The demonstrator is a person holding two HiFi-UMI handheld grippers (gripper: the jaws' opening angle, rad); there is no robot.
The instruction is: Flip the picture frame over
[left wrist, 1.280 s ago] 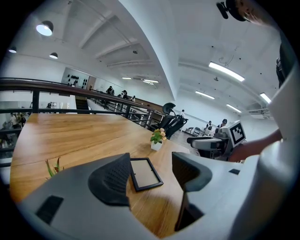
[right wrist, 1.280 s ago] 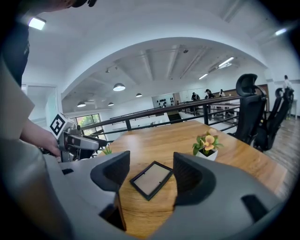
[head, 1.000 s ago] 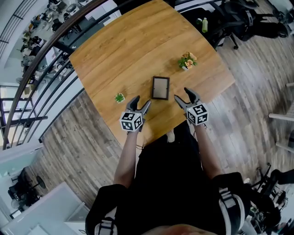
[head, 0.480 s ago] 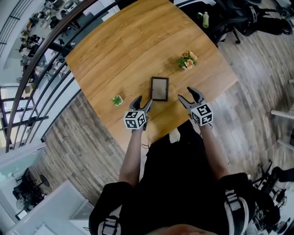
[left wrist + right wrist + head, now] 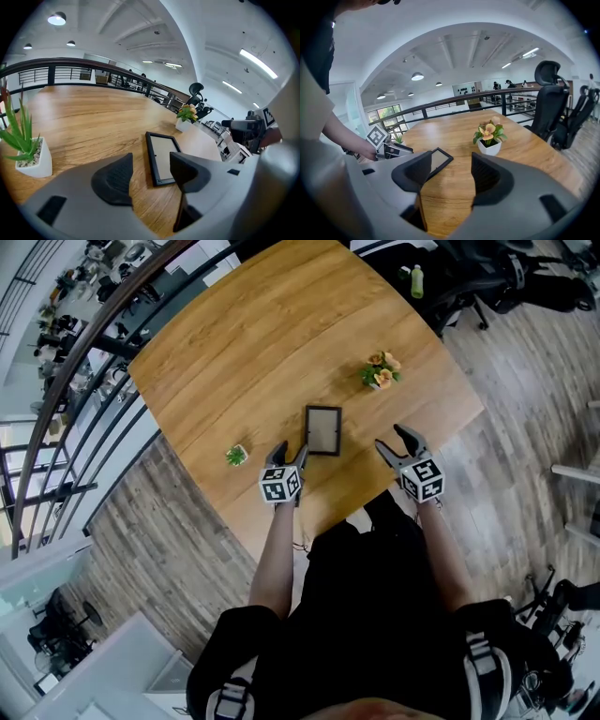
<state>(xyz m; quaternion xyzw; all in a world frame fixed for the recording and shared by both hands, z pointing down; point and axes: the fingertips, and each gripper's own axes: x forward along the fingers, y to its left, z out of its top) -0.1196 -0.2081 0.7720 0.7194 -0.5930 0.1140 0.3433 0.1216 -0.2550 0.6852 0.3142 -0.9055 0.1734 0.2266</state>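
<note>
The left gripper (image 5: 289, 454) has dropped to the near-left corner of the picture frame (image 5: 322, 430), which lies flat and unturned on the tabletop (image 5: 262, 343). Its jaws have just been closing a little but stand wide and empty, the frame's edge just ahead. The right gripper (image 5: 395, 441) has drifted away to the frame's right, jaws also eased inward, open on nothing. The flip appears about to start.
</note>
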